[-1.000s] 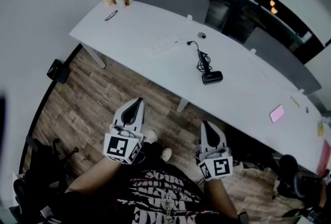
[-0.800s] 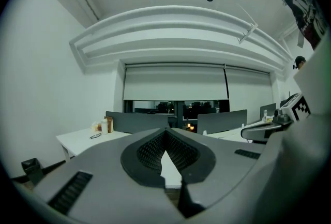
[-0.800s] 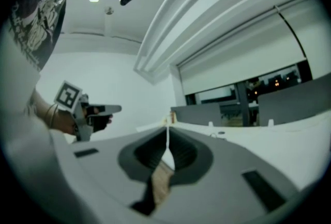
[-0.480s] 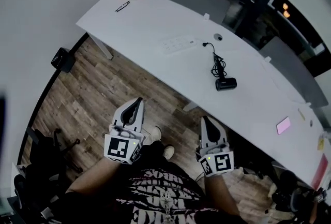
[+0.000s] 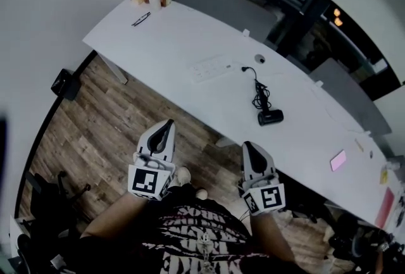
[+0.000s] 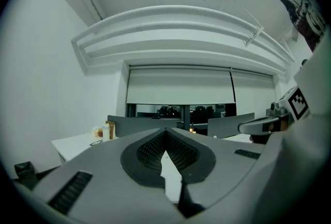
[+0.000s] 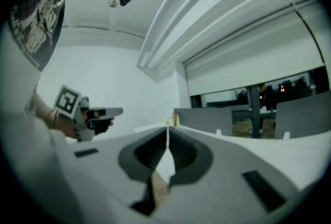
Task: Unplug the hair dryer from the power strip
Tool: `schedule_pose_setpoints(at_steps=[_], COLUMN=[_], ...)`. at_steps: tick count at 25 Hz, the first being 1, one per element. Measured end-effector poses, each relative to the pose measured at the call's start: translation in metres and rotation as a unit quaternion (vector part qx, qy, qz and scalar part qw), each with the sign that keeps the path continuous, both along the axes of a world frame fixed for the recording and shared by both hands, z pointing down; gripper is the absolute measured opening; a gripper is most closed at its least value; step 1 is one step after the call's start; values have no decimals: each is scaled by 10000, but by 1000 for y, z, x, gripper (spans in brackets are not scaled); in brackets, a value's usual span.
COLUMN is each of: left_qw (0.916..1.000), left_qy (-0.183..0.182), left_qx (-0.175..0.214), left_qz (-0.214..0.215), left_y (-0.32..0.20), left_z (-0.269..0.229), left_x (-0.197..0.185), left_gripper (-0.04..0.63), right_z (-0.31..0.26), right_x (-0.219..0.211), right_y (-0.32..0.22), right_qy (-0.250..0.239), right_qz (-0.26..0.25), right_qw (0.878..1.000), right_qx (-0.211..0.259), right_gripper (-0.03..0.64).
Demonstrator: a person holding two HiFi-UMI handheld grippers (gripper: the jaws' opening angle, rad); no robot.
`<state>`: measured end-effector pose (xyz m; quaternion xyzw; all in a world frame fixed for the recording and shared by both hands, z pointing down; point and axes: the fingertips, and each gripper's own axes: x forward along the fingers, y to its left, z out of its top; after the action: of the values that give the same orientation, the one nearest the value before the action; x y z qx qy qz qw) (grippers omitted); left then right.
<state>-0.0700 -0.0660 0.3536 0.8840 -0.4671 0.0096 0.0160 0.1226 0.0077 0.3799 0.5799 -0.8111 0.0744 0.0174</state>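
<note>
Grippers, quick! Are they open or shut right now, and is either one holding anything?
Left gripper: shut, jaws together, holding nothing.
Right gripper: shut, jaws together, holding nothing.

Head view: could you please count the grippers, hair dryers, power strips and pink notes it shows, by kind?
Grippers: 2, the left gripper and the right gripper
Hair dryer: 1
Power strip: 1
Pink note: 1
Total: 5
</note>
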Motion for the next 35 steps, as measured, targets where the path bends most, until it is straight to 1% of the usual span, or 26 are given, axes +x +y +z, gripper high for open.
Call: schedule_pose_setpoints(at_steps=[3,6,9,13,15,17,21,29,32,35], left_qw=[9999,9997,9997,9995,9996,9995,9989,9992,9986,9980], left_qy=[115,229,212,259,131,46,83,113,155,118], left_qx=[52,86,112,-140,-218,-314,-466,-373,-489,-612], left_qz=[-16,1,-18,-98,-83,-68,-42,-28,-131,-134], left_y=[-18,-33,-39,-45,-49,-53,-66,-102,-109,-115], left_z=[-3,-7,-7,3,10,18,31,23,28,38], left_x=[-6,-9,-16,-23,-22,-19,-5,21,23,28], left_gripper=[28,28,28,28,28,28,28,28,28,28], right_z=[-3,-9,-10,-11,-8,-2,11,6,12,16], right_x=[-6,-12,-19,-23,-18,-12,4,24,25,31], right_y=[-15,-31,-43,-52,-54,-57,-70,-108,-115,-122], right_qy=[91,-9,-28,-32,-61,-101,-193,-282,-244,-265], right_qz=[-19,-35,-70,-97,-57,-13,58,-40,-115,-124], right_qw=[10000,10000,10000,9999,10000,9999,9996,9995,9994,9992], right_qx=[-14,46,61,45,3,-77,-177,-130,-214,-280], right_gripper=[35,35,35,35,35,35,35,35,35,35])
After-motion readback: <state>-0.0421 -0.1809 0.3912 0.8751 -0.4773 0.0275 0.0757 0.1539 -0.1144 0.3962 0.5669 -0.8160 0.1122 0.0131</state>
